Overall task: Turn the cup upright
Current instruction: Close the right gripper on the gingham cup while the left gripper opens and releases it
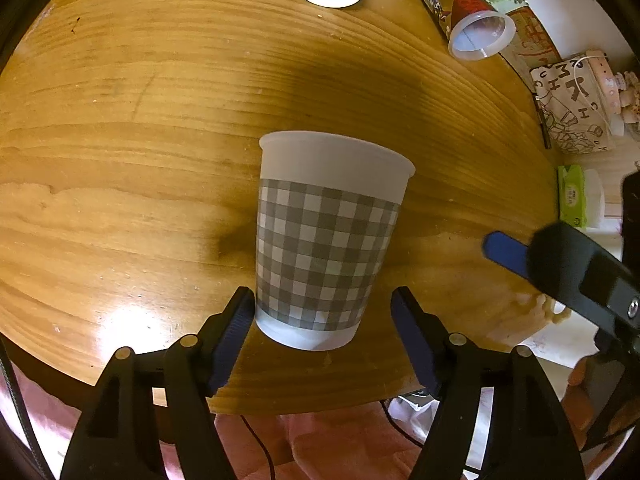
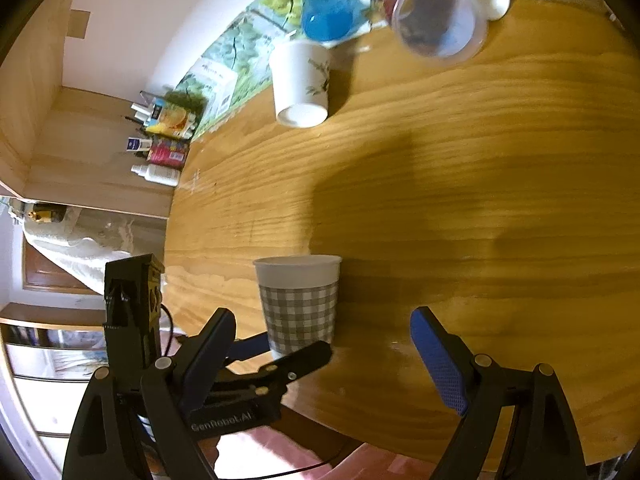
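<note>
The cup (image 1: 328,240), a checked paper one, stands upright on the desk (image 1: 120,160) near its front edge, rim up and base down, its long axis vertical. It sits directly ahead of the left gripper (image 1: 322,320), whose jaws are spread wide on either side of its base: the left finger is at or just beside the wall, the right one clearly apart from it. So the left gripper is released and grasps nothing. The right gripper (image 2: 320,352) is also spread and empty, with the cup ahead and slightly left of its centre, farther off than from the left. Judging by its pose, the flip looks done; only backing away without bumping it remains.
</note>
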Motion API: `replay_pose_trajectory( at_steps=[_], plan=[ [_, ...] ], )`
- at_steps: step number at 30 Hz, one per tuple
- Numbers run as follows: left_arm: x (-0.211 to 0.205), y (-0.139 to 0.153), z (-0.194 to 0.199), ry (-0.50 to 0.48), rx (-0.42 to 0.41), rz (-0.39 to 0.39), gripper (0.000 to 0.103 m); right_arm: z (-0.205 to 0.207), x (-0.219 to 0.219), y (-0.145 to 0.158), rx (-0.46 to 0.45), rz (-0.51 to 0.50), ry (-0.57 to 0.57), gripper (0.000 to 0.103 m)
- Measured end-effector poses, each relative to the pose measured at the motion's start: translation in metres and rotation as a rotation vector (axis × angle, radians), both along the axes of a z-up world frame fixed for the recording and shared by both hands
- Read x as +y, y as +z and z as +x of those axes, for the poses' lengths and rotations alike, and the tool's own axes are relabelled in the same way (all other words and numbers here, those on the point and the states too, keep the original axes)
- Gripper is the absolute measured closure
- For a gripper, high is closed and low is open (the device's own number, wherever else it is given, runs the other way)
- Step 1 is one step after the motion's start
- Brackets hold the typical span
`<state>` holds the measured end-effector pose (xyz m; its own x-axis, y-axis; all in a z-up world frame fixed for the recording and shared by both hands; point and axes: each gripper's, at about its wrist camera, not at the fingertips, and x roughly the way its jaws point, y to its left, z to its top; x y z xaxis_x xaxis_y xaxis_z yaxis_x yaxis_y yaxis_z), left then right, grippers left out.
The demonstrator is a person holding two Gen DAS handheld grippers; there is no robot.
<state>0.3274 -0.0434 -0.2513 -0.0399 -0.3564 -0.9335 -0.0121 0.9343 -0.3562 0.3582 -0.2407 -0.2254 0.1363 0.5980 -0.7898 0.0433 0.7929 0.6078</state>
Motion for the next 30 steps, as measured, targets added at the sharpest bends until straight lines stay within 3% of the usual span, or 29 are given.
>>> replay_pose_trajectory(
  at_steps=[13, 22, 30],
  plan=[
    [0.025, -0.001, -0.007, 0.040, -0.004, -0.063, 0.029, 0.018, 0.031, -0.031, 0.114, 0.074, 0.058, 0.013],
    [0.054, 0.002, -0.021, 0.108, -0.014, -0.137, 0.029, 0.023, 0.045, -0.041, 0.144, 0.045, 0.084, 0.013],
    [0.065, 0.007, -0.034, 0.103, -0.033, -0.145, 0.029, 0.025, 0.055, -0.045, 0.151, -0.001, 0.106, 0.013]
  ],
)
